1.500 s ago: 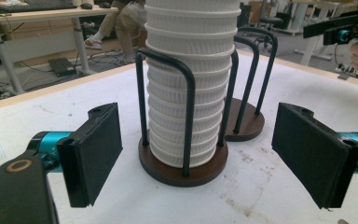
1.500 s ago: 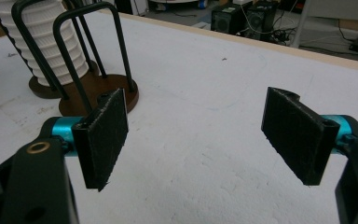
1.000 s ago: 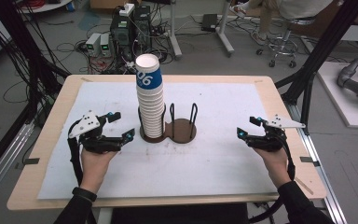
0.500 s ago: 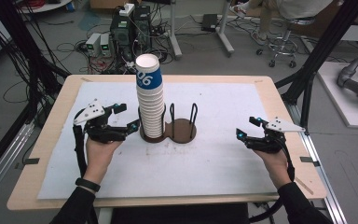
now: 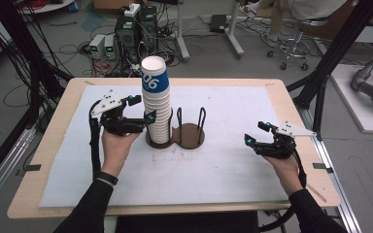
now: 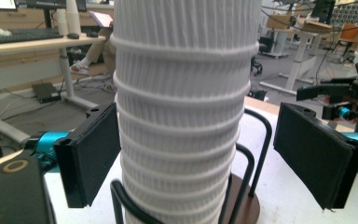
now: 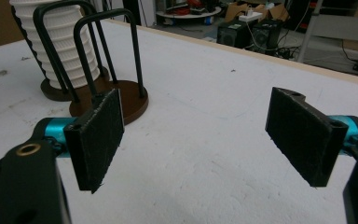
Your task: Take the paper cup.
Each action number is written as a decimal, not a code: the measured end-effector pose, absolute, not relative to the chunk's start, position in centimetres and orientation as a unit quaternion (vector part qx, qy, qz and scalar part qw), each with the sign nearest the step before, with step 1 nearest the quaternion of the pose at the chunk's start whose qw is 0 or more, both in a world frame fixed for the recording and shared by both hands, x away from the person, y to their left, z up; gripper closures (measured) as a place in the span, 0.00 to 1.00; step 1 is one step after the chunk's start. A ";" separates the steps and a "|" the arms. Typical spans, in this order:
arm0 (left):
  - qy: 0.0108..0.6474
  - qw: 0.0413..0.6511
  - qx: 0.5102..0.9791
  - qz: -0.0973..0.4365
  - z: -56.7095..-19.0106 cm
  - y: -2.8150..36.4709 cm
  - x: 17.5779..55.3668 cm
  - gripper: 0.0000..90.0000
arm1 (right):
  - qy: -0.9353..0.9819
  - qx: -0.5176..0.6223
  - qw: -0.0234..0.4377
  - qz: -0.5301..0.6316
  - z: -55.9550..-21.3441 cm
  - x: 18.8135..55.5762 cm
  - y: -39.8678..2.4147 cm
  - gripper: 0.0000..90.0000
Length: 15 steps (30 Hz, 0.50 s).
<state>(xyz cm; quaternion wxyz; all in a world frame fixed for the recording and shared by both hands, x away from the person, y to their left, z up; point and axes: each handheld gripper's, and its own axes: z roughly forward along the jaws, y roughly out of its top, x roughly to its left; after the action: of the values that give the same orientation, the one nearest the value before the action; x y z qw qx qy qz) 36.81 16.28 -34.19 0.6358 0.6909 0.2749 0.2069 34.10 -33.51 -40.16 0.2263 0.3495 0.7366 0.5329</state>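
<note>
A tall stack of white ribbed paper cups (image 5: 157, 109), the top one banded blue with "06", stands in the left ring of a brown two-ring holder (image 5: 190, 136) with black wire loops. My left gripper (image 5: 143, 109) is open around the stack (image 6: 182, 116) about halfway up. Its left pad (image 6: 93, 154) lies against or just beside the cups, and the right pad (image 6: 314, 156) stands clear. My right gripper (image 5: 255, 132) hovers low over the mat at the right. Its jaws have just been opening and are open with nothing between them (image 7: 196, 135); the holder (image 7: 121, 100) lies ahead.
A white mat (image 5: 233, 170) covers the wooden table (image 5: 301, 104). The holder's right ring (image 5: 194, 133) is bare. Black frame posts (image 5: 320, 73) rise beside the table. Computers and cables (image 5: 126, 34) lie on the floor beyond the far edge.
My left gripper has risen and moved right, from beside the holder to around the cup stack. The right hand has stayed put while its jaws widened.
</note>
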 end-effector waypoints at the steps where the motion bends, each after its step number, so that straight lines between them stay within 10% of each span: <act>1: 0.273 0.635 0.691 0.213 -34.0 16.1 37.0 0.16 | 0.737 0.350 0.226 0.532 -40.2 34.1 -33.5 0.22; 15: 0.278 0.630 0.699 0.194 -33.1 15.4 38.6 0.14 | 0.739 0.344 0.222 0.536 -40.2 34.1 -33.3 0.21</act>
<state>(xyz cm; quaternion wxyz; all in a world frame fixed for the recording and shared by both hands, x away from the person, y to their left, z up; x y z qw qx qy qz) 38.56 15.40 -33.09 0.6299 0.6987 0.2781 0.1940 34.06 -33.27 -40.21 0.2221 0.3440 0.7385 0.5357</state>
